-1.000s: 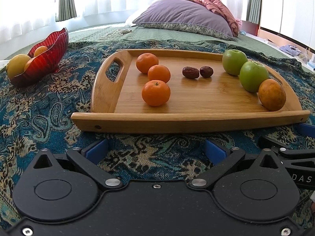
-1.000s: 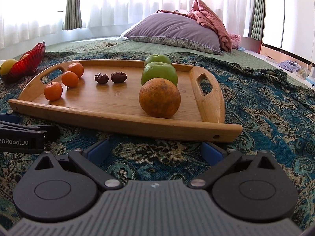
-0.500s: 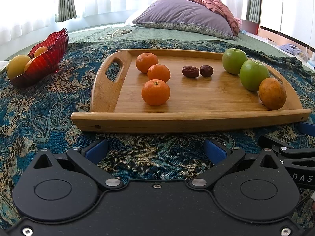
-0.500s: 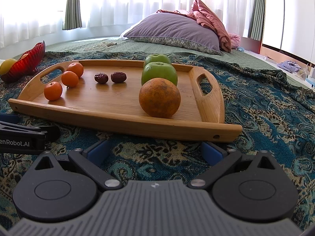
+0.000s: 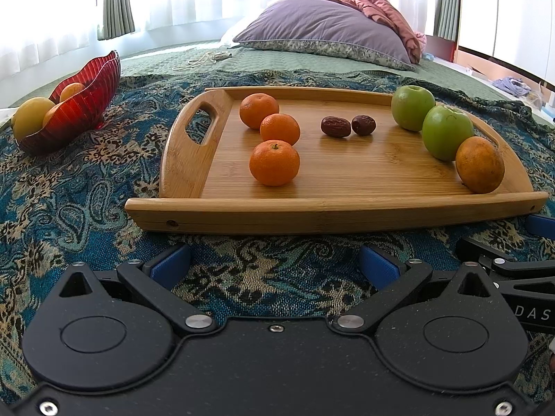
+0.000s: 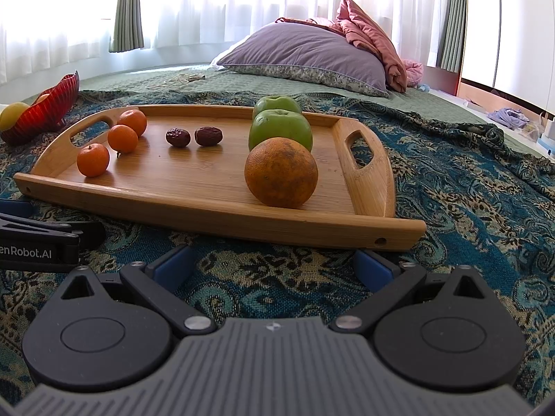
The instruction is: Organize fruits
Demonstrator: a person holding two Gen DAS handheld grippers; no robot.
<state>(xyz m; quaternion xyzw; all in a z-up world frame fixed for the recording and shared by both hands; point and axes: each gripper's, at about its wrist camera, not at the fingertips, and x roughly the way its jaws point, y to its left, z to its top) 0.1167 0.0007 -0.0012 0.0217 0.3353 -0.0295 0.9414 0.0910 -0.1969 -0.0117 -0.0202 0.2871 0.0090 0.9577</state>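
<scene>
A bamboo tray (image 5: 329, 215) lies on the patterned blanket just ahead of both grippers. On it are three mandarins (image 5: 274, 163) on the left, two dark dates (image 5: 335, 127) in the middle, and two green apples (image 5: 446, 132) and a large mottled orange (image 5: 480, 164) on the right. The right wrist view shows the same tray (image 6: 208, 208) with the large orange (image 6: 281, 172) nearest and the apples (image 6: 280, 128) behind it. My left gripper (image 5: 274, 265) and right gripper (image 6: 274, 265) both rest low on the blanket, open and holding nothing.
A red glass bowl (image 5: 81, 104) holding yellow and orange fruit sits on the blanket to the far left. A purple pillow (image 5: 322, 34) and pink bedding lie behind the tray. The right gripper's body (image 5: 503, 270) shows beside the left one.
</scene>
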